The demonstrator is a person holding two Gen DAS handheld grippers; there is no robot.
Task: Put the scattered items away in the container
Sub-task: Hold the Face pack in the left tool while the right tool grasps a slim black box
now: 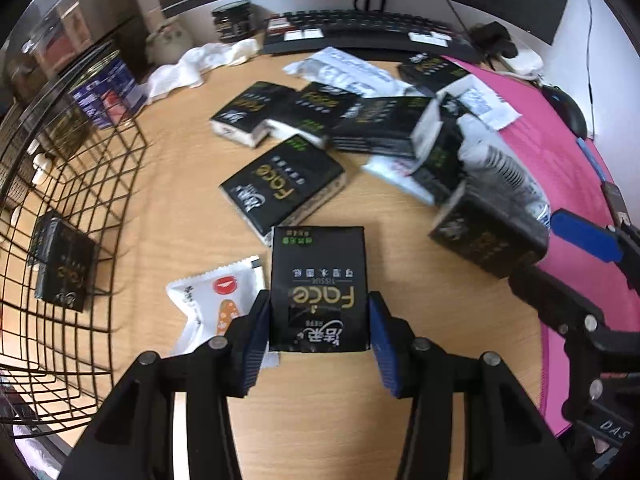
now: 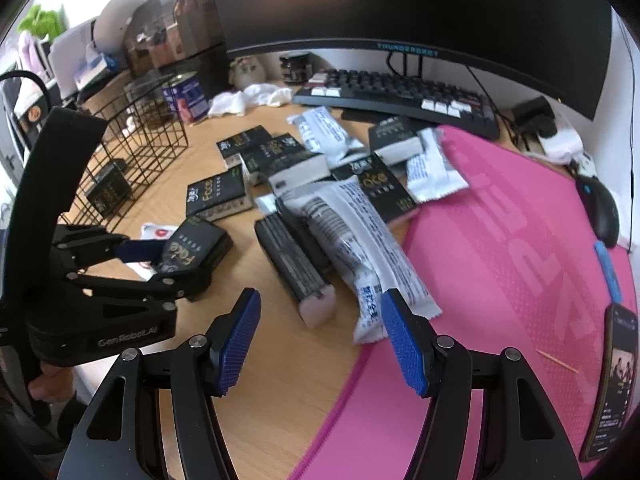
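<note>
A: Gripping check: your left tongs (image 1: 319,328) have a black Face tissue pack (image 1: 319,286) between the blue pads, and both pads look pressed on its long sides. Held, I'd say.

B: Where's it sit?

A: Low over the surface (image 1: 180,184), long axis running straight out along the fingers. A white snack packet (image 1: 212,300) lies just left of it.

B: Container?

A: The wire basket (image 1: 80,208) is off to your left, near, with one pack (image 1: 64,266) already inside. The move turns on a swing left over its rim; left hand is clearly the nearer.

B: Right?

A: Your right tongs (image 2: 320,336) are parted and holding nothing, hovering by the long white wrapper (image 2: 360,240) at the pink mat (image 2: 520,260) edge. Lots of packs remain scattered.
</note>
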